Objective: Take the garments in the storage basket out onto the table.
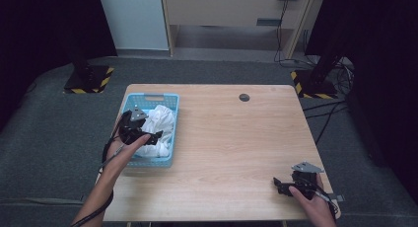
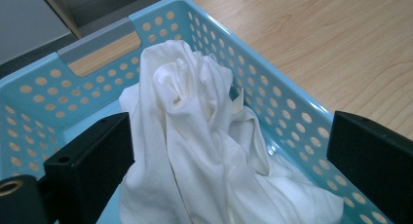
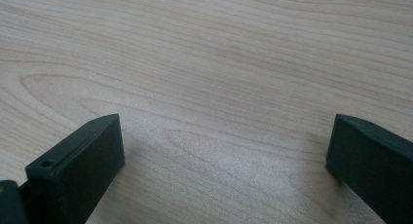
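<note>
The white cloth (image 2: 204, 151) lies crumpled in the light blue basket (image 1: 132, 99) at the left side of the wooden surface (image 1: 231, 138), bunched up into a soft peak that rises about level with the perforated walls. The left gripper (image 1: 148, 136) hovers over the basket, and in its own view the two black jaws stand wide apart on either side of the cloth, closed on nothing, though the left jaw looks very near or just touching the fabric. The right gripper (image 1: 279, 183) rests low near the front right corner of the surface, well apart from the basket, its jaws likewise spread wide over bare wood with nothing between them. To my eye the work is barely begun: the cloth is not yet gripped and sits wholly inside the basket. What seems left is to close on a fold, lift the cloth clear of the walls and bring it out onto the open surface, where the right gripper could help.
</note>
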Tool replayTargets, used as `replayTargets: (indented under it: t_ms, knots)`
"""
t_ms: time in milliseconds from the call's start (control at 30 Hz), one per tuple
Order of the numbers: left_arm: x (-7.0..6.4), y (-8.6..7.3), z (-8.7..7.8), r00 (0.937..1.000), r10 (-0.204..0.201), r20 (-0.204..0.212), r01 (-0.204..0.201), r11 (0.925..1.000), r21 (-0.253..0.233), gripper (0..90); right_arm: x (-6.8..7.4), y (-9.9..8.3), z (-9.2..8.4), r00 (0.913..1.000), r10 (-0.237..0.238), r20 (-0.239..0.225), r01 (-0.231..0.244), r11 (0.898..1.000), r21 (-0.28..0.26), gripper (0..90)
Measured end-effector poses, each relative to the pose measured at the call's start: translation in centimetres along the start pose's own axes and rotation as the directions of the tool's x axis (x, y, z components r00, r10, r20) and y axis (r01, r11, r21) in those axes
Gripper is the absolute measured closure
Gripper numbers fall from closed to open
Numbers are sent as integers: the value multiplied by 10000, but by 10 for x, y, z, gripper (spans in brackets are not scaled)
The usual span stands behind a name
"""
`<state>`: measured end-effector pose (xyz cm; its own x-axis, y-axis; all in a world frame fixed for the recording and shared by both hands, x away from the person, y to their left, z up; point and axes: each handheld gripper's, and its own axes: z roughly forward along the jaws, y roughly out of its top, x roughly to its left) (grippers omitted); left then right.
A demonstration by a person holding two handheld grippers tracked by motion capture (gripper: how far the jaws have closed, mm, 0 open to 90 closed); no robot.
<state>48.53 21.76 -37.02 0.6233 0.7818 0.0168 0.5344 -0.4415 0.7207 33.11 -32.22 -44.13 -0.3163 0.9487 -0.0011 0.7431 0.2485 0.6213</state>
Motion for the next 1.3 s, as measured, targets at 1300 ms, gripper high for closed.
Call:
replayTargets:
  t_ms: [1300]
  knots:
    - [15, 11, 36, 9991, 391, 134, -404, 9929, 1116, 25, 0, 0, 0, 10000, 1, -3, -1, 10000, -1, 3]
